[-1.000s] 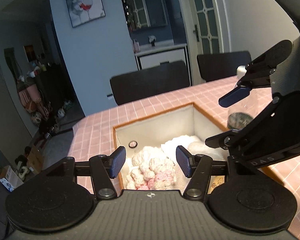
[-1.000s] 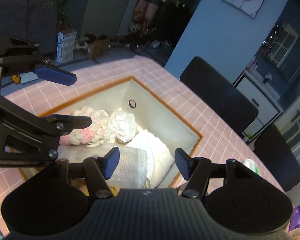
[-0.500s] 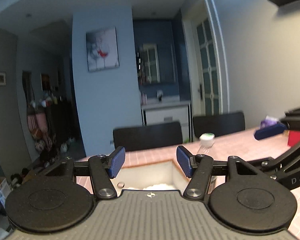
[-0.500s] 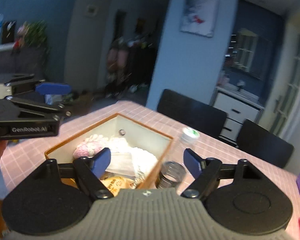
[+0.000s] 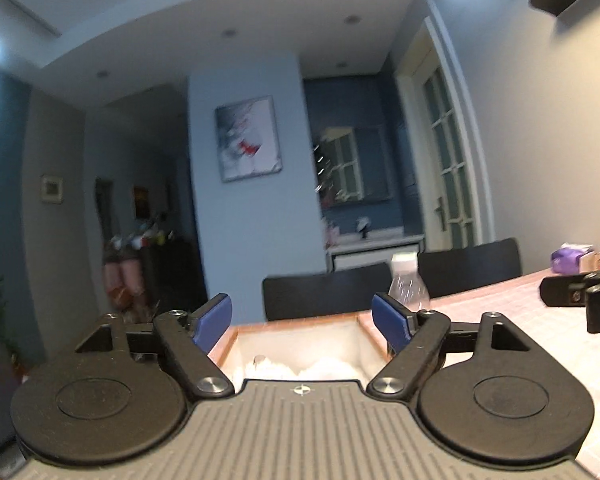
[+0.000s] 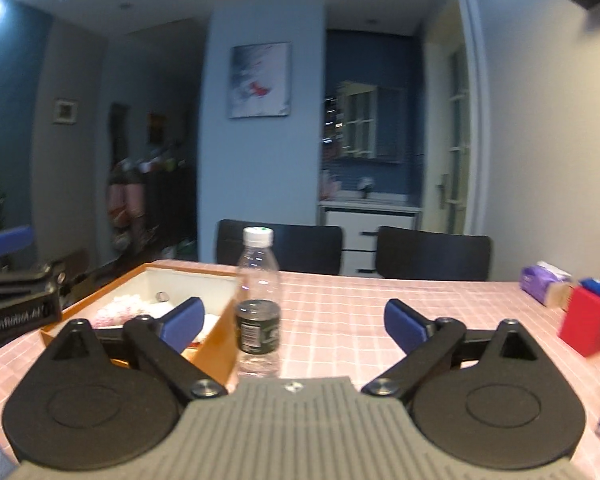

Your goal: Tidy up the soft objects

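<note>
An orange-rimmed box (image 6: 216,344) with a white lining sits on the pink checked table (image 6: 340,312). It holds a pink-and-white woolly bundle (image 6: 116,310) and white soft things (image 5: 324,368). A clear plastic bottle (image 6: 258,280) stands upright just outside the box's right wall. My right gripper (image 6: 294,324) points level at it with its jaws opening; the pads do not touch the bottle. My left gripper (image 5: 304,322) faces the box's near wall, jaws opening, nothing between them. A blue finger (image 6: 8,240) of the left gripper shows at the far left.
A red box (image 6: 588,324) and a purple tissue pack (image 6: 544,280) lie at the table's right end. Two black chairs (image 6: 280,248) (image 6: 432,254) stand behind the far edge. The right gripper's body (image 5: 580,296) shows over the table at right.
Both grippers drew back from above the box and tilted up to level, their jaws spreading wider. The bottle that lay between the right jaws over the box now stands on the table.
</note>
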Available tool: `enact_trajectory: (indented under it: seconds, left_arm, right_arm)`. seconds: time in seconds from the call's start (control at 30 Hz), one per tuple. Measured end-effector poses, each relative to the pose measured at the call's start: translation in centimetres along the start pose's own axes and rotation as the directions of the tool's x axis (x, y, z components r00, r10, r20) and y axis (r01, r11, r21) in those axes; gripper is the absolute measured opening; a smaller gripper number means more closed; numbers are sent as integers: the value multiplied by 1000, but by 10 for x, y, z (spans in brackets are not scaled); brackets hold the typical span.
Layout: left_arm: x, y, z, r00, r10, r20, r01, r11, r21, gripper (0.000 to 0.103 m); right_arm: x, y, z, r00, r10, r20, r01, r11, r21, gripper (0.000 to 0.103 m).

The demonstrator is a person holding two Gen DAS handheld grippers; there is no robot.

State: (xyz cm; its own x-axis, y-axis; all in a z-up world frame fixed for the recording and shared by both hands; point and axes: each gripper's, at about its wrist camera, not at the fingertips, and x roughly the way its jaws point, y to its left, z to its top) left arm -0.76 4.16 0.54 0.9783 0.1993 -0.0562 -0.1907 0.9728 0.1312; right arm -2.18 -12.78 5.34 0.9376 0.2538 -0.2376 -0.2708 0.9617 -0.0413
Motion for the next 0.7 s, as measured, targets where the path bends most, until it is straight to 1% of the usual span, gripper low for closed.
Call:
enact_trajectory:
  seconds: [0.07,0.13,0.2,0.27,0.3,0.47,0.57,0.7]
  left_arm:
    - [1,-2,-5,999,-8,-37,7,1000,-21,96]
    - [9,-3,-9,995,-47,-91,44,999,-31,97]
    - [15,-3,-14,984,-105,-147,98,994,-53,98]
    - [18,-3,-21,974,-137,-182,123,989,-84,98]
    - [22,-4,-25,972,-135,-194,120,989,-86,98]
    - [34,-13,-46,959,-73,-273,59,997,-59,98]
    - [33,-14,-58,954,-64,-294,48,997,-64,98]
    - [26,-15,-74,948,-45,-315,29,998,-55,98]
  right_arm:
    - [-1,3,-10,999,-33,3,33,999,12,96]
    - [2,5,-18,999,-44,-11,44,999,11,96]
    - [4,3,-27,998,-51,-26,51,999,18,96]
    - [10,0,-39,997,-58,-55,60,997,39,96]
    - [14,-1,-45,996,-53,-76,57,997,52,96]
    - [33,-4,-69,984,-28,-175,45,995,94,97]
    - [41,-3,-82,979,-30,-204,50,994,96,100]
    - [41,0,-103,976,-49,-212,70,993,91,100]
